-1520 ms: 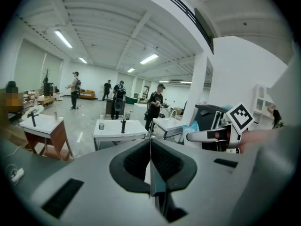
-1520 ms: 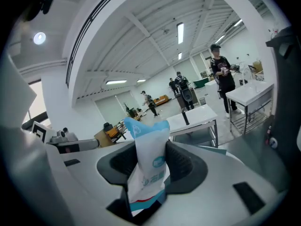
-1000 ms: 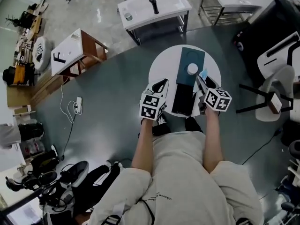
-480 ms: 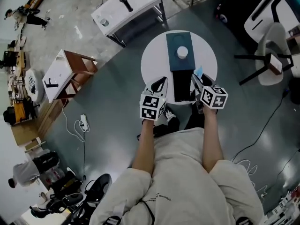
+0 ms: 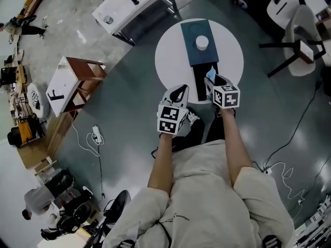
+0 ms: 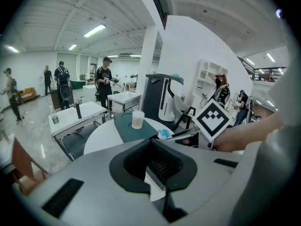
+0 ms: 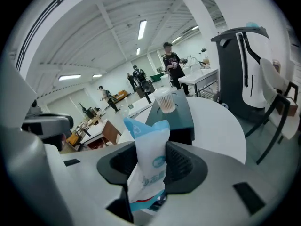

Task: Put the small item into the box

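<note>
So far only the pick-up is done: the right gripper [image 5: 213, 84] has its jaws pinched on a small white-and-blue sachet [image 7: 149, 159], which stands upright between them with its blue top poking clear above. The right gripper view shows it gripped about its middle, the printed face turned toward the camera.

The box [image 5: 196, 50] lies lengthwise on the round white desk [image 5: 170, 61]: a dark teal top at the far end and a black part, which I take to be the open compartment, at the end nearest the person. A small tub of cotton swabs [image 5: 201, 43] sits on the teal surface. From the head view, the right gripper hangs over the near end of the black part, so the sachet is close to its target but not inside; it is in the air, held, touching nothing of the box as far as I can tell.

The left gripper [image 5: 177, 93] waits just off the near edge of the desk, beside the right one, its jaws pressed together on nothing I can name; a pale sliver shows at their seam.

What remains, by my reading, is to lower the sachet into the black opening and let go.
</note>
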A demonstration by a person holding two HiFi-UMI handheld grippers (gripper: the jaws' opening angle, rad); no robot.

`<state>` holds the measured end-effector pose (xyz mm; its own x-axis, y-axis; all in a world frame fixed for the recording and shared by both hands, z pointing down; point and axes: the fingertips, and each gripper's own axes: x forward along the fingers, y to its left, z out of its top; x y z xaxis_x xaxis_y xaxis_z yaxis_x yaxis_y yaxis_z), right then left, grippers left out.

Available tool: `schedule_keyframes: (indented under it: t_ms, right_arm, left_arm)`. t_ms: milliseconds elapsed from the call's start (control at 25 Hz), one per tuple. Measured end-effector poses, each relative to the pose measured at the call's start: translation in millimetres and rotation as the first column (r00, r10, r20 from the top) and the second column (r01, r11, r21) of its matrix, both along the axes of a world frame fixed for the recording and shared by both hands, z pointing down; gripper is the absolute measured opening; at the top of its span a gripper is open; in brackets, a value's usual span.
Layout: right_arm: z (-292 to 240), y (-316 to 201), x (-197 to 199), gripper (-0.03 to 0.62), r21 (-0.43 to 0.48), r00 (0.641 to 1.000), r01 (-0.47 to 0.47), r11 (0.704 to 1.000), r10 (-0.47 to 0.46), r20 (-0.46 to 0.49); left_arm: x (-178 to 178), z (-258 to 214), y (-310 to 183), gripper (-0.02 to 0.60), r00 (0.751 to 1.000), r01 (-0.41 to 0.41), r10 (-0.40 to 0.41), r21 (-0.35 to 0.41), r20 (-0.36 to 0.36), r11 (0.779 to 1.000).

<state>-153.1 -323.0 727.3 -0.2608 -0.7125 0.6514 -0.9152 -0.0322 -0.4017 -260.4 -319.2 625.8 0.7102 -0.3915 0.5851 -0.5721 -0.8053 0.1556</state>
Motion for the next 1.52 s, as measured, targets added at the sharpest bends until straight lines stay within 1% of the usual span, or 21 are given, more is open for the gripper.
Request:
schedule_keyframes:
  t_ms: [160,240,360,520,720,840,960,1080,1200,1320,1520]
  right_arm:
    - [19.7,-6.4,-12.1,0.202,-0.041,0.997,0.035,0.999,-0.038,-0.064]
    - [28.3,-11.5,-15.3,0.202,-0.059,0.996,0.038,0.998,-0.042,-0.074]
    - [42.6,-17.2,-14.6,0.204,-0.113,0.992,0.033,0.993,-0.046,-0.117]
    - [57.3,-22.5,-11.6,0.202,-0.153,0.986,0.016,0.988,-0.041,-0.161]
    - [76.6,-34.8,-13.0,0.203,-0.203,0.982,-0.005,0.979,-0.033,-0.184]
    - [83.9,-37.3,-5.7,0.203,-0.208,0.981,-0.027,0.978,-0.014,-0.194]
    - [90.7,-38.2,0.5,0.204,-0.200,0.978,-0.076,0.977,0.034,-0.207]
    - [92.4,-38.3,-1.8,0.204,-0.201,0.976,-0.111,0.973,0.068,-0.208]
    - [89.3,-35.7,-5.3,0.204,-0.193,0.979,-0.130,0.973,0.095,-0.183]
    - [87.6,-33.3,-9.3,0.204,-0.182,0.985,-0.130,0.975,0.105,-0.140]
    - [85.6,-27.9,-9.2,0.209,-0.177,0.988,-0.119,0.977,0.098,-0.119]
  left_arm:
    - [-5.1,-0.5,3.4,0.021,0.999,0.018,-0.019,-0.020,-0.037,1.000]
    - [-5.8,-0.9,4.8,0.021,0.999,0.017,-0.018,-0.025,-0.045,1.000]
    - [-8.5,0.6,7.3,0.021,0.998,0.024,-0.026,-0.036,-0.050,0.999]
    - [-17.4,3.2,10.5,0.021,0.996,0.053,-0.057,-0.054,-0.064,0.997]
    - [-38.0,9.8,4.8,0.021,0.989,0.122,-0.127,-0.070,-0.077,0.990]
    - [-42.0,13.3,6.2,0.021,0.985,0.149,-0.155,-0.071,-0.079,0.986]
    - [-50.1,16.0,6.7,0.021,0.981,0.170,-0.176,-0.071,-0.079,0.983]
    - [-62.2,17.4,4.5,0.021,0.978,0.184,-0.190,-0.077,-0.081,0.980]
    - [-67.3,17.7,3.4,0.021,0.978,0.182,-0.189,-0.084,-0.089,0.980]
    - [-68.0,18.6,3.6,0.021,0.976,0.183,-0.193,-0.100,-0.102,0.978]
    - [-67.8,24.4,6.4,0.021,0.970,0.194,-0.208,-0.118,-0.122,0.974]
